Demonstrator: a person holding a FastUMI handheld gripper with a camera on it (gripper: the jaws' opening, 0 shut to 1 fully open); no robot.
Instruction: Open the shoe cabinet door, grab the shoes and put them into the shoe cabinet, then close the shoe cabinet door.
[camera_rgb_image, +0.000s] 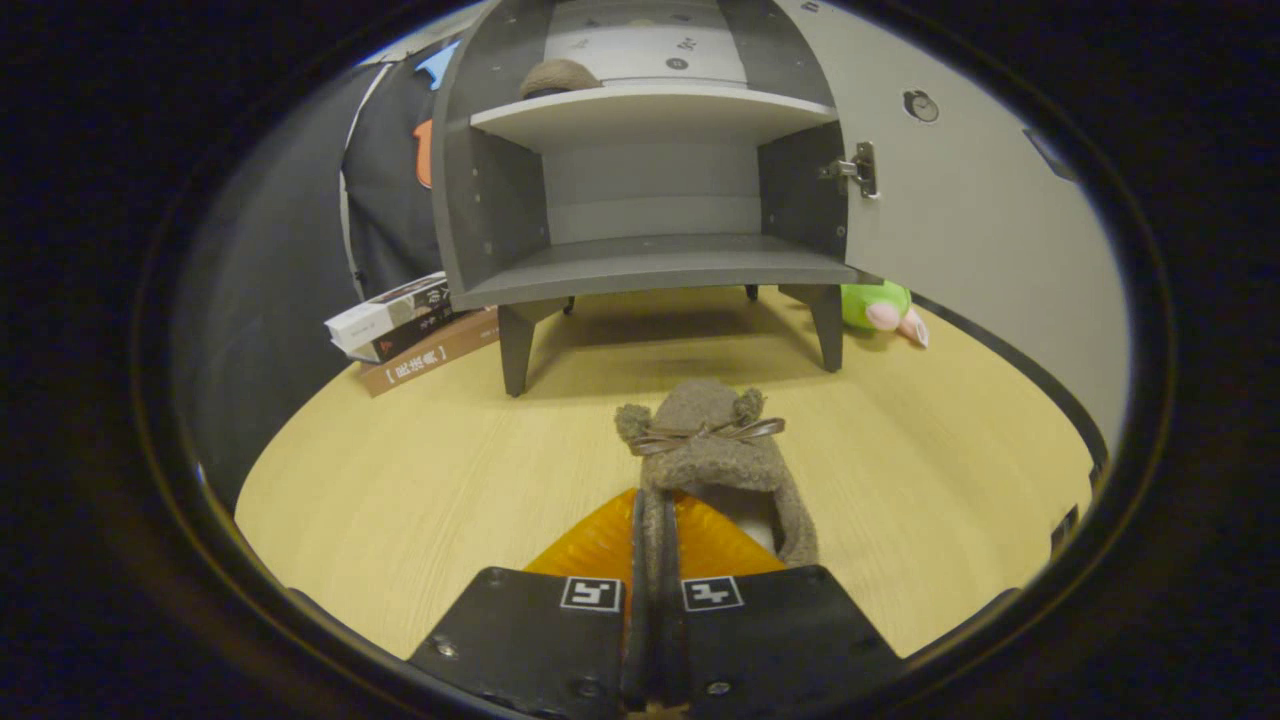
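The gripper (655, 530) sits at the bottom center of the frame with its fingers squeezed close together on the edge of a fuzzy brown slipper (712, 455). Only a narrow slit shows between them, and the slipper's rim is pinched in it. The slipper's long axis runs straight away from the fingers, toe pointing toward the shoe cabinet (650, 170). It has a thin ribbon bow (706, 433) across the top and two little pom-pom ears. Whether it's lifted off the floor or dragging on it, I can't tell.

The cabinet takes up the upper middle of the frame, standing on short legs on the light wood floor (400, 500). Its door (980, 230) is swung wide open to the right, with a metal hinge (858, 168) showing at the joint. Inside, the lower shelf is bare, and on the upper shelf toward the left sits another brown fuzzy slipper (558, 77).

As for writing, at middle left there's a leaning stack of books (410, 325) beside the cabinet's leg; the bottom brown one has pale characters on its spine, but they're too small for me to make out. Each finger base carries a square black-and-white marker tag. Just right of the cabinet's right leg, a green plush toy (880, 308) lies on the floor.
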